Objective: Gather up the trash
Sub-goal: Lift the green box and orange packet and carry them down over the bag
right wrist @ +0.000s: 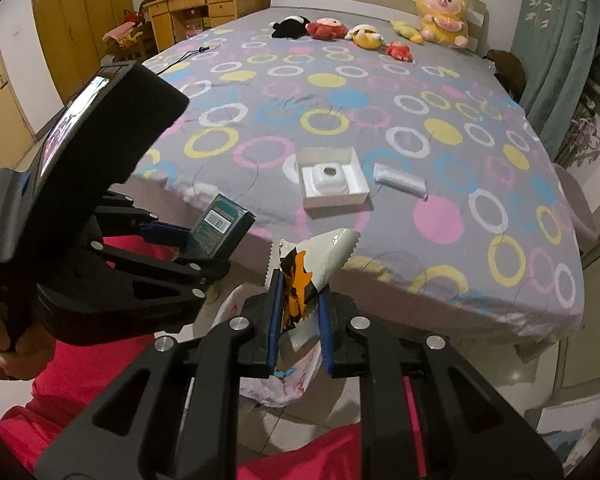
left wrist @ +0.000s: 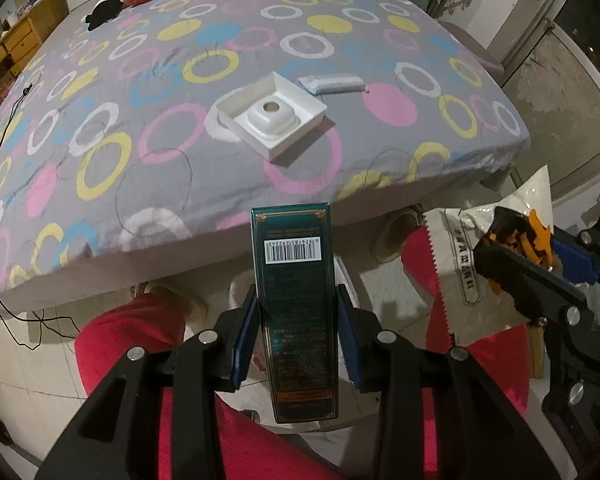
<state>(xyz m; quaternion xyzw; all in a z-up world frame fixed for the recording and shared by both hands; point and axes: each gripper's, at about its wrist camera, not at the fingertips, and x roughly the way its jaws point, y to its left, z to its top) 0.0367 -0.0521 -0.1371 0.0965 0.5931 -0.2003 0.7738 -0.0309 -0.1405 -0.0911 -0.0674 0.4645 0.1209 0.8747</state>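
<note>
My left gripper (left wrist: pixel 296 316) is shut on a dark green carton with a barcode (left wrist: pixel 294 280), held upright in front of the bed edge; the carton also shows in the right wrist view (right wrist: pixel 220 228). My right gripper (right wrist: pixel 300 320) is shut on a crumpled snack wrapper (right wrist: pixel 320 256), white with orange and black print, also seen in the left wrist view (left wrist: pixel 460 248). Below the grippers sits a white plastic bag (right wrist: pixel 276 384) on the floor. On the bed lie an open white box tray (left wrist: pixel 272 116) (right wrist: pixel 332 180) and a small silvery white packet (left wrist: pixel 332 84) (right wrist: pixel 400 178).
The bed (right wrist: pixel 380 92) has a grey sheet with coloured rings. Plush toys (right wrist: pixel 364 34) line its far end. A black cable (left wrist: pixel 4 184) trails off the bed's left side. Wooden drawers (right wrist: pixel 204 8) stand at the back left. My red-trousered legs (left wrist: pixel 132 344) are below.
</note>
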